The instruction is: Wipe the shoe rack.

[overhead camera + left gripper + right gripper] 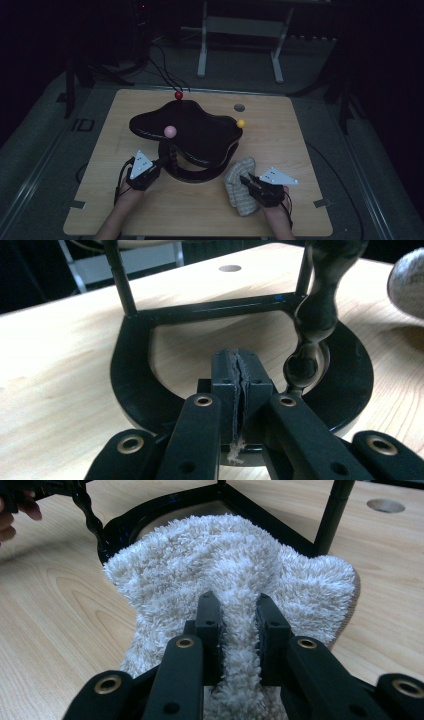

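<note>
The wooden bench sits in a dark room. Low in the frame, the right gripper pinches one fluffy sock. The left gripper is closed on nothing, by the stand's ring base. One black stand holds three balls: pink, yellow, red.

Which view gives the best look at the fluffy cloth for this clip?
The right gripper view: the fluffy cloth spreads across the frame, its pile sharp, pinched between the right gripper jaws. The high view shows the cloth small and dim by the black stand. The left gripper view catches a blurred edge.
</note>
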Demonstrator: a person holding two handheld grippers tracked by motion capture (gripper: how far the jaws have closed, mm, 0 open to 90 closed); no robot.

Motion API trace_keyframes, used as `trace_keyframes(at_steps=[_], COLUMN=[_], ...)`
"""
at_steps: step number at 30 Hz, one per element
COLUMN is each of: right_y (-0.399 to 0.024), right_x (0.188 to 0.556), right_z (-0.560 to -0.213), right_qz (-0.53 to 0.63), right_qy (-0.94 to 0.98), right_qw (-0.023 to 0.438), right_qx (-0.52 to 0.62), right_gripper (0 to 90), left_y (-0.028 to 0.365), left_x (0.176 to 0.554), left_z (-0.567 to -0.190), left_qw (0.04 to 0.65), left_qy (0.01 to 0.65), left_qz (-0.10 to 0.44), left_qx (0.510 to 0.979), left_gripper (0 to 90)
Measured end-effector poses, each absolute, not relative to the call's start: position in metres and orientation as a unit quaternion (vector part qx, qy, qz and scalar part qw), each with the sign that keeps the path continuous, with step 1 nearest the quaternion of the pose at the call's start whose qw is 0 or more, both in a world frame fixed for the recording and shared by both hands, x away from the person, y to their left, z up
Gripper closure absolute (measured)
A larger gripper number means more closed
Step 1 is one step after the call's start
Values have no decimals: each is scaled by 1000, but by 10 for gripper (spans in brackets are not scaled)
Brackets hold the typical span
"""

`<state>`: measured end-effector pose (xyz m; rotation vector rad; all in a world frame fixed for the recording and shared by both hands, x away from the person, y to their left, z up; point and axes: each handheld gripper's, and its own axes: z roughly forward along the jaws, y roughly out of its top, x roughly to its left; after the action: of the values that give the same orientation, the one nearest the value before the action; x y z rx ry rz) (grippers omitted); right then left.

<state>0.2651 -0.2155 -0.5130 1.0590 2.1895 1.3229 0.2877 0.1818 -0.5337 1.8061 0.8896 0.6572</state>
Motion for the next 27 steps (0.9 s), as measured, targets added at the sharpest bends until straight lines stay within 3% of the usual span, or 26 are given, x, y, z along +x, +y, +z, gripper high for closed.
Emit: trace_keyframes(at_steps=[27], right_y=[-224], right_x=[266], right_z=[-514], right_qz=[468], right_qy=[770], right_qw=[189], right_qx=[391], right_gripper=[767], left_y=[141], left_x=[276], left_z=[-536], left_qw=[516], left_qy=[331], left_qz=[231], left_qx=[756], left_gripper=[871])
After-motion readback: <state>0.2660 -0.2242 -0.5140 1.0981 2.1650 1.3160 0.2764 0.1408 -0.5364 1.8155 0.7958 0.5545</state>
